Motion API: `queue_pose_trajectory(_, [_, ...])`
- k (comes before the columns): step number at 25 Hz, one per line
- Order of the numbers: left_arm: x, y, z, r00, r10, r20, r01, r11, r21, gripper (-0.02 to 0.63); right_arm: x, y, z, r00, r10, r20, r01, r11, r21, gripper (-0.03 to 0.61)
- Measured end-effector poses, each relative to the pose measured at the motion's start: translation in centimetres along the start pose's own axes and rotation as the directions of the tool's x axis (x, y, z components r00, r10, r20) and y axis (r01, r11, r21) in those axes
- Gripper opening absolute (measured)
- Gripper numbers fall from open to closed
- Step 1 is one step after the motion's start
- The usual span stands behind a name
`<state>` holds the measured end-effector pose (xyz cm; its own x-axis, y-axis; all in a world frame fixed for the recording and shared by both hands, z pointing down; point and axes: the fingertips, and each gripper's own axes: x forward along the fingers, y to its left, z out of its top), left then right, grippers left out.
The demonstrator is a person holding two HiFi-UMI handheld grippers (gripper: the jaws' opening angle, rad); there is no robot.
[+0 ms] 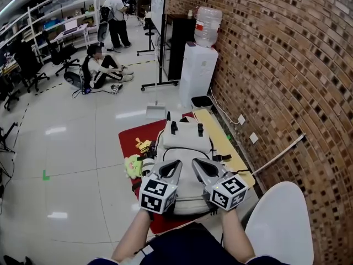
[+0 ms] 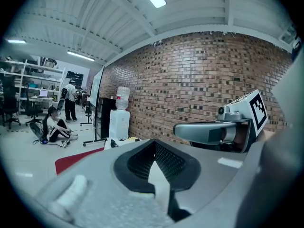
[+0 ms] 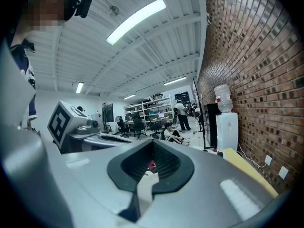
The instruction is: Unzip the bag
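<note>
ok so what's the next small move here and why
Probably lower both hands toward the backpack and open one claw to look for the zip pull. The left claw and right claw are both shut with nothing between them, held above the backpack on the red mat. No zip pull can be made out from here.

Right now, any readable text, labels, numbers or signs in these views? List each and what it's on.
No readable text in any view.
Cubes on the left gripper and right gripper: black-and-white square marker patterns only, no letters or numbers.
The water bottle on the dispenser: any label is too small and blurred to read.
The backpack: no print visible.
</note>
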<state>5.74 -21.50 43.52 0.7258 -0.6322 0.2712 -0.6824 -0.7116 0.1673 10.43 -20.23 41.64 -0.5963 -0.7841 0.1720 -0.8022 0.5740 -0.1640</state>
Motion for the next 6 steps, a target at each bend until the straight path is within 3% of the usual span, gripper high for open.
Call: queue_pose_trajectory(6, [0.12,0.28,-0.30,1.000,0.001,0.005,-0.001,1.000,0.014,0.003,0.21,0.29,0.28,1.000,0.000,0.012,0.000,1.000,0.001,0.005])
